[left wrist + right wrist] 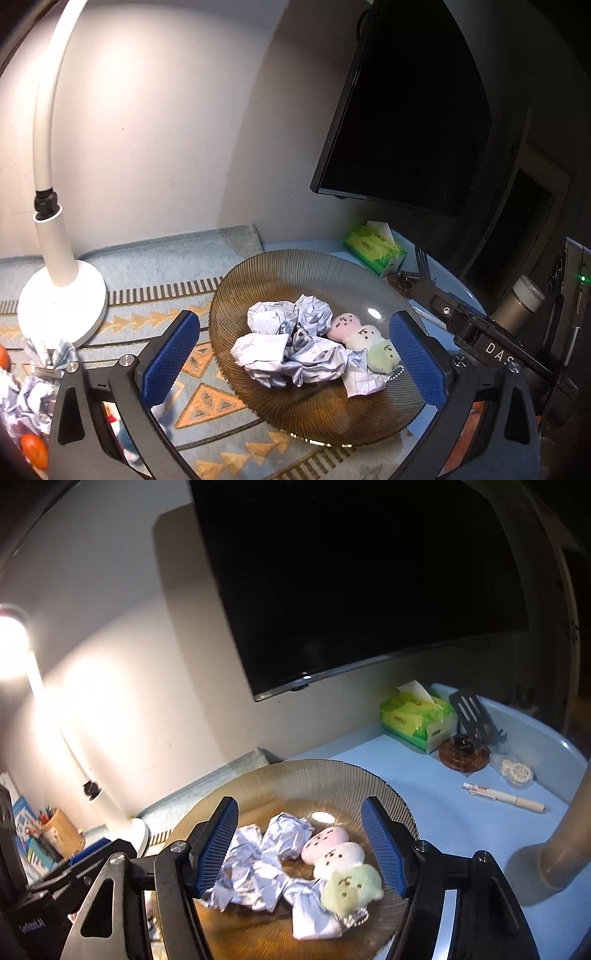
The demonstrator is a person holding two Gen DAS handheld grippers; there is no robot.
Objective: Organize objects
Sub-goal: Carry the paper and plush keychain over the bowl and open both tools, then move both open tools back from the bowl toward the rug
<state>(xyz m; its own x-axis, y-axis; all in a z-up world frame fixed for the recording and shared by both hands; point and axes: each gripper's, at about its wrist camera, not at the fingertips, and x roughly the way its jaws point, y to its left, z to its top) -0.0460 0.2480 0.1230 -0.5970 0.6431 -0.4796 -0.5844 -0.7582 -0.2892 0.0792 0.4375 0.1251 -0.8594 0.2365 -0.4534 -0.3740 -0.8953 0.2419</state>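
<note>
We take the ribbed amber glass plate as our landmark, since everything the task has gathered lies in it. Several crumpled paper balls sit heaped at its centre, and a small plush keychain of three joined heads, pink, cream and green, rests touching them on the side nearer the tissue pack. We judge the plate serves as the collecting spot, which is why the loose scraps are bunched there rather than spread over the worktop.

Our left hand-held gripper stands at its widest over the plate, its blue pads apart on either side of the heap and pressing on nothing. Our right hand-held gripper is about half open, framing the paper and plush without touching either. Both look like they hover empty.

The left wrist view shows what the right does not: the white lamp base on the patterned mat beyond the plate's far-left rim, another crumpled paper ball and orange fruit well apart from the plate, not yet collected, and a fork near the tissue pack.

The right wrist view adds the pen, a wooden coaster, a phone stand and a pencil cup, all off the plate.
</note>
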